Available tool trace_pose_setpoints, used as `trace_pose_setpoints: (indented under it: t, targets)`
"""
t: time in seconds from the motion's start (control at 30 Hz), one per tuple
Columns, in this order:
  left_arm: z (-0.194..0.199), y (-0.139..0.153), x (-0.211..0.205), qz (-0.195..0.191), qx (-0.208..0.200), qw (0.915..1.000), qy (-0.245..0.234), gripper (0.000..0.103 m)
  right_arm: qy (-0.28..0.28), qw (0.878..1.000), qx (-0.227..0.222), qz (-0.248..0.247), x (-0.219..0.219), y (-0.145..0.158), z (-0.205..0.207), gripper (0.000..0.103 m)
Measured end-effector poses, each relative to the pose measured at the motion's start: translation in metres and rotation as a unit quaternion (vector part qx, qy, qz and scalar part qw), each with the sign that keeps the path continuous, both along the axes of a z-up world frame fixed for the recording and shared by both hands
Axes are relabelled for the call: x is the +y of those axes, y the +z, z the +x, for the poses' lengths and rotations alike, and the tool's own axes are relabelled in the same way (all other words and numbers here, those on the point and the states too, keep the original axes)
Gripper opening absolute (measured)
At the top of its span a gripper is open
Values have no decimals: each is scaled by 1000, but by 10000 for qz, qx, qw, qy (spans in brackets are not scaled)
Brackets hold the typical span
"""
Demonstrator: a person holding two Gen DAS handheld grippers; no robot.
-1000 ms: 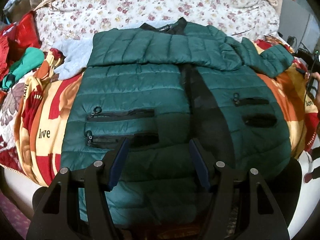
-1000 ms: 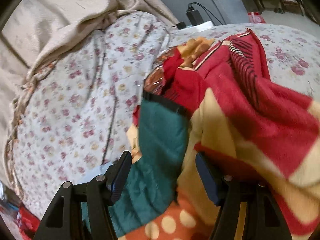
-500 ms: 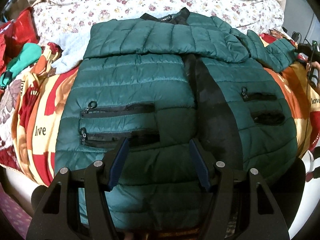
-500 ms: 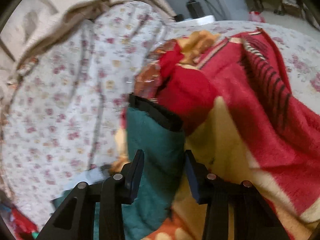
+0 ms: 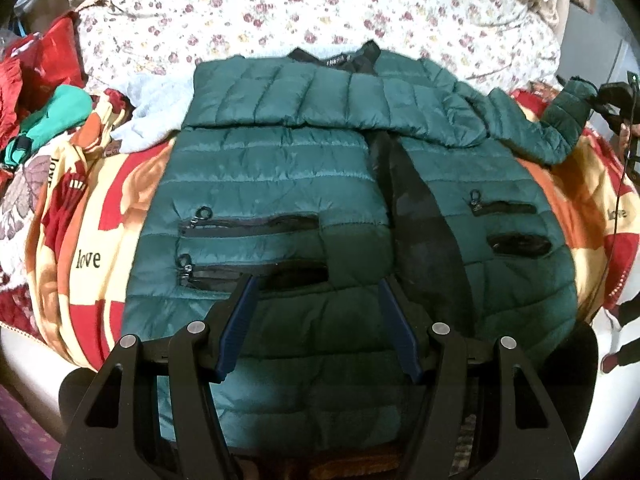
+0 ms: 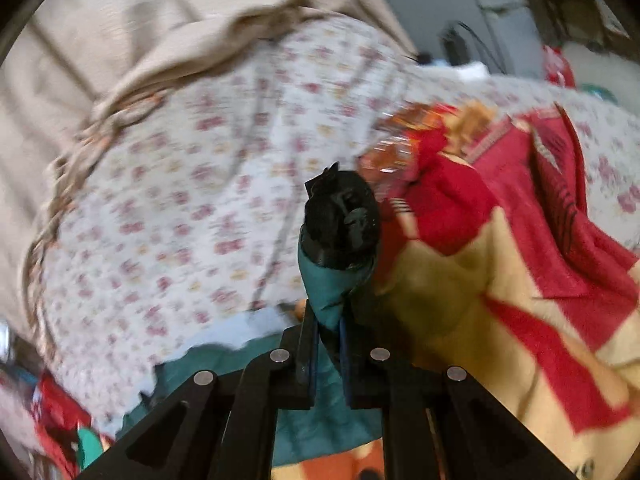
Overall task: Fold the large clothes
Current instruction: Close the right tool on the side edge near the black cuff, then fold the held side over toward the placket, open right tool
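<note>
Spread under everything is the bed's patterned blanket (image 5: 92,208), and the green puffer jacket (image 5: 280,184) is lying front-up across it, collar toward the floral sheet (image 5: 320,8). Taking the jacket as your landmark: one sleeve is already lying folded across its chest, and the other sleeve (image 5: 532,128) is trailing off its far shoulder toward the edge of the blanket.

What is changing is on your right side. Your right gripper (image 6: 328,316) has just been closing, and its jaws are now pinching that sleeve just behind the black cuff (image 6: 340,220), where a second ago the cloth was lying loose between open fingers. The cuff is now standing up off the blanket, so you appear to be lifting it. That suggests the second sleeve fold is starting; the next move is likely carrying the cuff inward over the jacket's chest.

Your left gripper (image 5: 316,320) is hovering over the jacket's lower front with its jaws apart, gripping nothing.
</note>
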State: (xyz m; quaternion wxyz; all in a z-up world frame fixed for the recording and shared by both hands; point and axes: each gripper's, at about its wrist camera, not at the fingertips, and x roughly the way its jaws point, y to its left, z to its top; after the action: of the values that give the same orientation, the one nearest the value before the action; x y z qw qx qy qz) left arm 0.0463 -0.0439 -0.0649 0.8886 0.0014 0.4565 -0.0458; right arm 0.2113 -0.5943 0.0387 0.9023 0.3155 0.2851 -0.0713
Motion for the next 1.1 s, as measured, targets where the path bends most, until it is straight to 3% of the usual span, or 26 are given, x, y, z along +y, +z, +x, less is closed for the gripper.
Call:
trace_pose_setpoints:
  t: [0.3, 0.43, 0.6, 0.73, 0.87, 1.1]
  targets:
    - [-22, 19, 45, -348, -365, 9975, 499, 63, 1417, 9888, -363, -303, 149, 66, -20, 8]
    - [-30, 25, 73, -570, -505, 9937, 828, 63, 2168, 9745, -469, -330, 229, 84, -16, 8]
    - [-38, 27, 99, -518, -707, 9895, 1151, 63, 3013, 9520, -480, -265, 327, 86, -5, 8]
    - [-39, 21, 120, -506, -733, 9864, 1382, 63, 3616, 9316, -236, -275, 407, 62, 13, 7]
    - [-38, 12, 136, -617, -662, 9844, 1511, 63, 4011, 9153, 203, -305, 473, 16, 31, 7]
    - [-29, -7, 158, -762, -510, 9809, 1715, 63, 4240, 8987, 1041, -401, 532, -71, 55, 7]
